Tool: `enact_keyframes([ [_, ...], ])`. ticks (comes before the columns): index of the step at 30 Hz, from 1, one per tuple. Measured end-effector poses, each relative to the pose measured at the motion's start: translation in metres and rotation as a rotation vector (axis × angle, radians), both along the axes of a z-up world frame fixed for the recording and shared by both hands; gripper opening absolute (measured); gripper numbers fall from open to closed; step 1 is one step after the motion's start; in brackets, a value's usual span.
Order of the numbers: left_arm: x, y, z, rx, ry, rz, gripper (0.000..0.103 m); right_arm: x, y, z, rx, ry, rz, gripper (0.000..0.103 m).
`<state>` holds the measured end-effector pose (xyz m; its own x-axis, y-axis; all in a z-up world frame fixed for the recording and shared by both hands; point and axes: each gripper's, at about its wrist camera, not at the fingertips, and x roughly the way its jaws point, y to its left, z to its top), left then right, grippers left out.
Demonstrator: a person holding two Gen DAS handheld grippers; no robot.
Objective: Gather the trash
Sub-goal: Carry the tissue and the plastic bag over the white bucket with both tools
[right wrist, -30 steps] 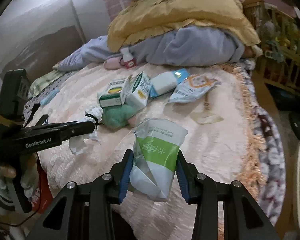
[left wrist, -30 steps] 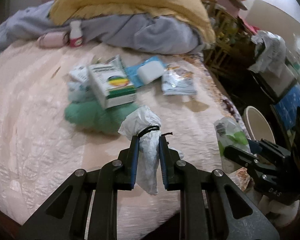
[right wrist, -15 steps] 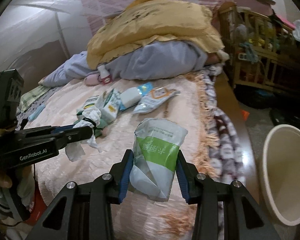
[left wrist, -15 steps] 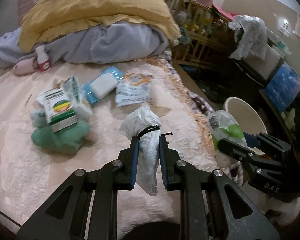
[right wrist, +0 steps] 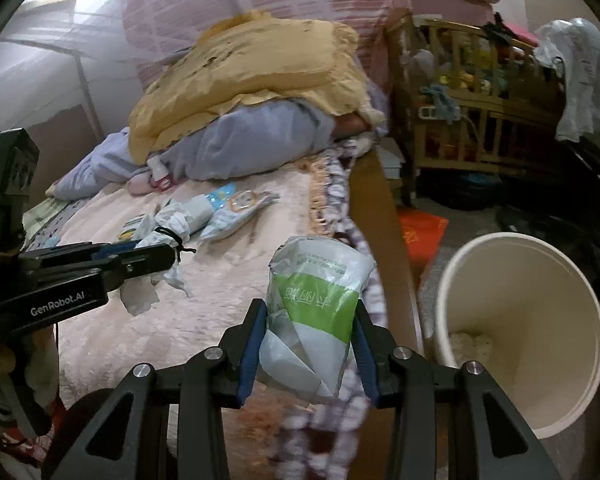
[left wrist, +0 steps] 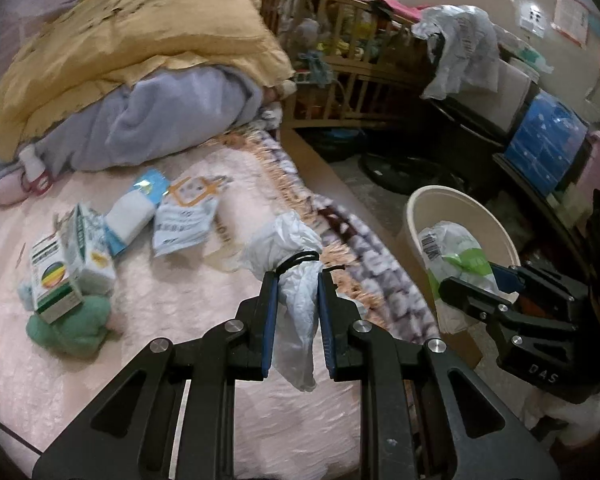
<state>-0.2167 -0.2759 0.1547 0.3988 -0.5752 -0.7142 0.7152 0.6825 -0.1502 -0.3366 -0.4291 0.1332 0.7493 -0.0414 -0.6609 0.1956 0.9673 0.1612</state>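
Crinkly wrapper [right wrist: 314, 312] pinched in right claw [right wrist: 310, 340], tissue [left wrist: 296, 280] in left claw [left wrist: 296, 326]; either may slip short of the bin [right wrist: 540, 248].

Your left gripper [left wrist: 297, 280], black with blue pads, pinches a white wad [left wrist: 296, 304] tied in black. Your right gripper [right wrist: 310, 312] clamps a white-and-green pouch [right wrist: 316, 308]. Lower right stands a cream bin [right wrist: 540, 364]; upper left, a mustard quilt [left wrist: 140, 36] over a lavender blanket [left wrist: 172, 128]; the bedspread [left wrist: 60, 380] is pink.
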Motion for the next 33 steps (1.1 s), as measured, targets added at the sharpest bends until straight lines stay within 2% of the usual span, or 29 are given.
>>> enact_keyframes([
  [9, -0.007, -0.036, 0.006, -0.008, 0.0, -0.07, 0.017, -0.017, -0.033, 0.002, 0.007, -0.006, -0.07, 0.04],
  [23, -0.014, -0.096, 0.01, -0.007, -0.002, -0.16, 0.017, -0.034, -0.085, -0.003, -0.023, 0.033, -0.176, 0.04],
  [33, -0.025, -0.151, 0.007, -0.02, 0.008, -0.228, 0.017, -0.052, -0.131, -0.015, 0.026, 0.043, -0.306, 0.04],
])
